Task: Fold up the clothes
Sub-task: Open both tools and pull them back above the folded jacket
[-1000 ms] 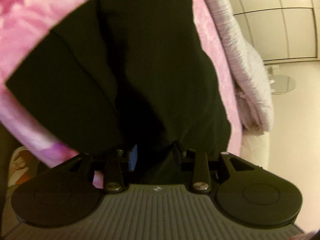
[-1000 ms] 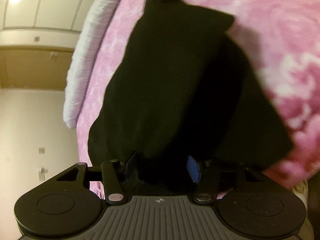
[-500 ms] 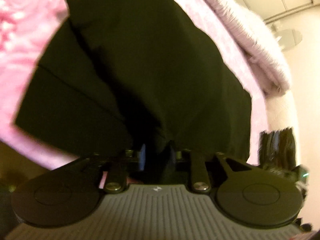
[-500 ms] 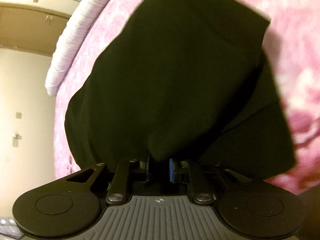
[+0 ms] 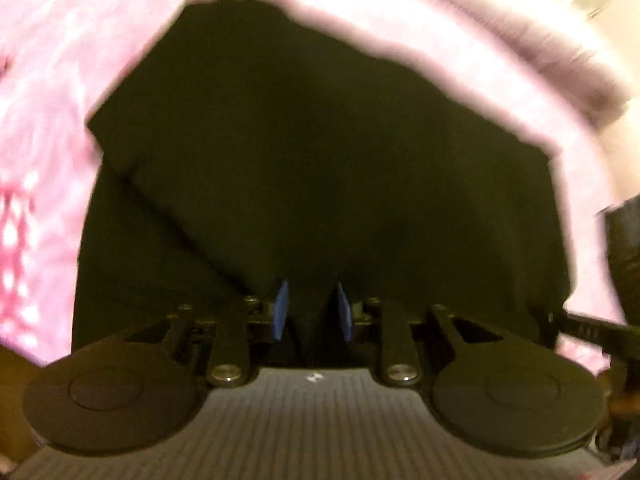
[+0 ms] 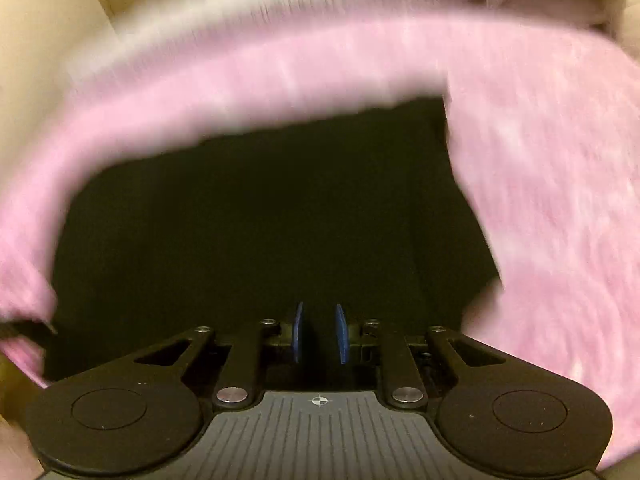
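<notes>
Left wrist view: the left tool (image 5: 312,308) points down at a black garment (image 5: 320,140). Its two blue pads (image 5: 280,308) stand a moderate way apart, and the jaws have just been closing. Dark cloth fills the gap between the pads, but it is too dark there to tell if the pads press on it. One fold edge of the garment runs from 10 o'clock down to the left pad. From the tool the garment spreads up to 12 o'clock and fills the middle of this view. It lies on a pink patterned bed cover (image 5: 48,120), which shows around it from 8 o'clock over 12 o'clock to 3 o'clock. A pale, blurred bedding roll (image 5: 540,52) lies beyond the cover at 1 o'clock. At 3 o'clock a dark blurred object (image 5: 624,240) enters the edge; I cannot tell what it is.

Right wrist view: the right tool (image 6: 319,332) also points down, and its jaws have just been closing. Its blue pads (image 6: 298,332) now stand only a narrow way apart, with black cloth pinched between them. The black garment (image 6: 260,220) spreads from the pads toward 9 o'clock and 1 o'clock. The pink bed cover (image 6: 560,200) surrounds it from 9 o'clock to 4 o'clock, and the pale bedding (image 6: 280,4) lies at 12 o'clock. Both views are blurred.
</notes>
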Motion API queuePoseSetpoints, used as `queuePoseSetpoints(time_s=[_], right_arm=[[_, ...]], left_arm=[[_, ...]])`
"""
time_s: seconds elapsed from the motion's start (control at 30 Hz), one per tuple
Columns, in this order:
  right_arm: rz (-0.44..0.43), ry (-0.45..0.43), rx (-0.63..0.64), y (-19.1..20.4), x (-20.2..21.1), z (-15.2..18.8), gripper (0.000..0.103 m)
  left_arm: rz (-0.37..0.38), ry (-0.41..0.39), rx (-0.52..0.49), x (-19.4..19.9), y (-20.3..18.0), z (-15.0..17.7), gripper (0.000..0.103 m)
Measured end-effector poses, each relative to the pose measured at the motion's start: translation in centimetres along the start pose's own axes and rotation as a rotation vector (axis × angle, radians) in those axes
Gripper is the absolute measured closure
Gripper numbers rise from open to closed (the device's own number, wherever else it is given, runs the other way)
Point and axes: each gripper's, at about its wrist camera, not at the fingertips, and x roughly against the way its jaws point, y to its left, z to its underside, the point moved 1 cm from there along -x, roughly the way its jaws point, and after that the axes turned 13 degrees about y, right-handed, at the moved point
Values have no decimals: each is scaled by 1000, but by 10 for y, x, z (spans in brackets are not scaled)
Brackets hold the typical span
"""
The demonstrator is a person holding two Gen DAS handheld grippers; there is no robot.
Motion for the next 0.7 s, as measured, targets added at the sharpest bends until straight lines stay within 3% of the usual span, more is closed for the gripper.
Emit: queuePoseSetpoints(time_s=[0.07, 0.13, 0.17, 0.2, 0.27, 0.5, 0.7], right_arm=[[10, 18, -22, -3, 7, 7, 82], [-4, 39, -55, -3, 26, 12, 70], [-30, 35, -76, -2, 38, 16, 50], [-47, 35, -89, 3, 48, 17, 23], [-64, 44, -95, 16, 66, 18, 11], [-75, 62, -142, 43, 93, 54, 11], [-39, 55, -152, 71, 136, 82, 11]], left_arm=[[-63, 30, -30, 13, -14, -1, 81], [-133, 61, -67, 30, -29, 0, 81], [-149, 74, -78, 39, -35, 2, 81], [-150, 85, -81, 49, -39, 5, 80], [-150, 96, -84, 65, -47, 11, 78], [-190, 129, -169, 86, -58, 47, 77], [-223, 91, -211, 136, -49, 91, 76]])
